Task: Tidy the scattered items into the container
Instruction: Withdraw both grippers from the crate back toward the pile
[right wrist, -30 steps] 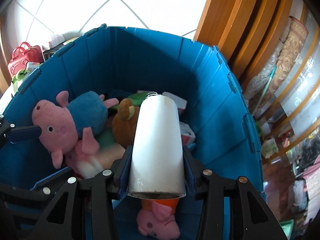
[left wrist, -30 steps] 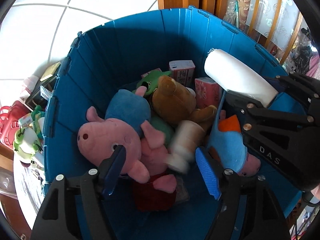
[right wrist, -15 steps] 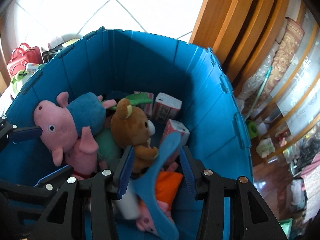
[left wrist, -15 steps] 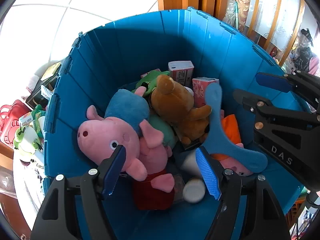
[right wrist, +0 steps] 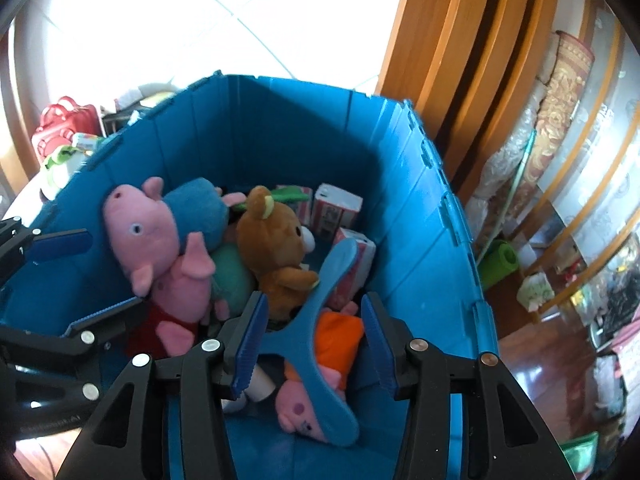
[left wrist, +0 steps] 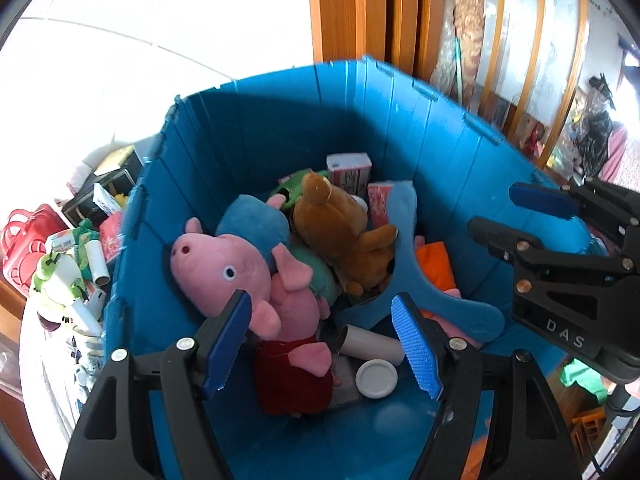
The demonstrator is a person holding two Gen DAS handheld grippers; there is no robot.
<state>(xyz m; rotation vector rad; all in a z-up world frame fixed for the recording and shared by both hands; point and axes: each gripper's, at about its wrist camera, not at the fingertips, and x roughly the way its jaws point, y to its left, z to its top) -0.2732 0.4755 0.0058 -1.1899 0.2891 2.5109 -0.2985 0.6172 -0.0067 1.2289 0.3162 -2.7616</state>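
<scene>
Left wrist view is showing you the blue container [left wrist: 248, 128] directly below both tools, already holding a pink pig plush [left wrist: 224, 268], a brown bear plush [left wrist: 332, 220], a blue Y-shaped toy [left wrist: 404, 280], an orange cloth piece [left wrist: 434, 264], small cartons [left wrist: 350, 170] against the far wall, a cardboard-cored paper roll [left wrist: 372, 344] lying on the floor of the container with its long axis running across the view, and a white lid [left wrist: 377, 378] just beside that roll. Your left gripper [left wrist: 324, 344] is hanging over the near half of the container with its fingers [left wrist: 416, 348] spread wide and nothing between them; its jaws have just been opening a little further. Your right gripper [right wrist: 312, 340] is hovering over the right half, fingers parted to a middling gap and gripping nothing, the jaws having just been opening too; the blue Y-shaped toy is only lying below that gap, not touching the pads. What is remaining to tidy is sitting outside the container's left wall: a second paper roll [left wrist: 96, 258], a green frog toy [left wrist: 60, 280] and a red case [left wrist: 28, 236], clustered on the surface there. That cluster is lying to the left of both pairs of fingers, so your left hand is judged the nearer. The container's left wall is standing between the fingers and that cluster, so you are likely needing to lift clear over the rim first.
</scene>
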